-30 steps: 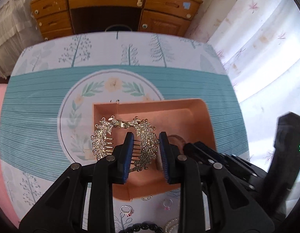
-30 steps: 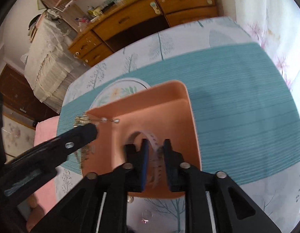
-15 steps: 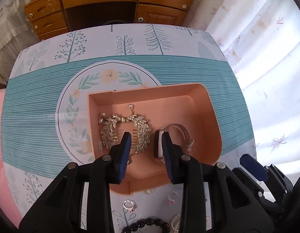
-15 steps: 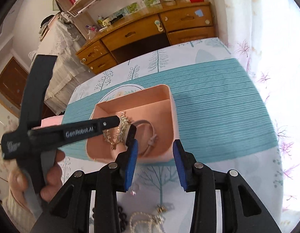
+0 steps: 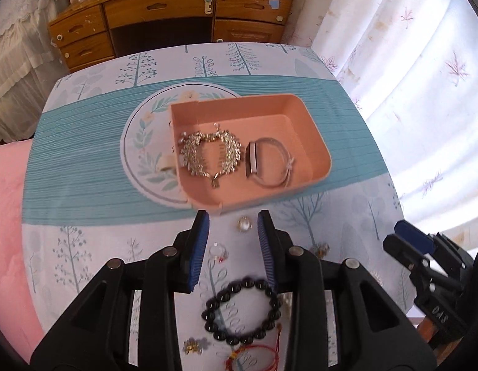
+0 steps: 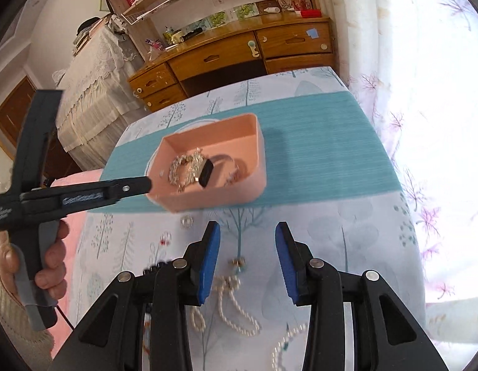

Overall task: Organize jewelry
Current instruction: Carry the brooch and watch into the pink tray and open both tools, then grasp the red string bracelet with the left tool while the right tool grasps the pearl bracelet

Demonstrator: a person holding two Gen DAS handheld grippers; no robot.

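A pink tray (image 5: pixel 313 126) (image 6: pixel 257 167) sits on the tablecloth. In it lie a gold rhinestone hair comb (image 5: pixel 211 154) (image 6: pixel 186 167) and a watch with a pale strap (image 5: pixel 269 164) (image 6: pixel 208 174). My left gripper (image 5: pixel 232 225) is open and empty, just in front of the tray, above a round pearl brooch (image 5: pixel 244 224) and a ring (image 5: pixel 217 252). A black bead bracelet (image 5: pixel 242 309) and a red string bracelet (image 5: pixel 254 355) lie nearer. My right gripper (image 6: pixel 247 235) is open and empty, above a pearl necklace (image 6: pixel 235 306).
A wooden desk with drawers (image 5: pixel 164 21) stands behind the table. White curtains (image 5: pixel 409 61) hang on the right. A pink cushion (image 5: pixel 6 216) lies at the left edge. The left gripper's body and the hand holding it (image 6: pixel 47 266) show in the right wrist view.
Both grippers let go of the hair comb and the watch, which now lie in the tray. Both have pulled back towards the table's front edge, jaws open.
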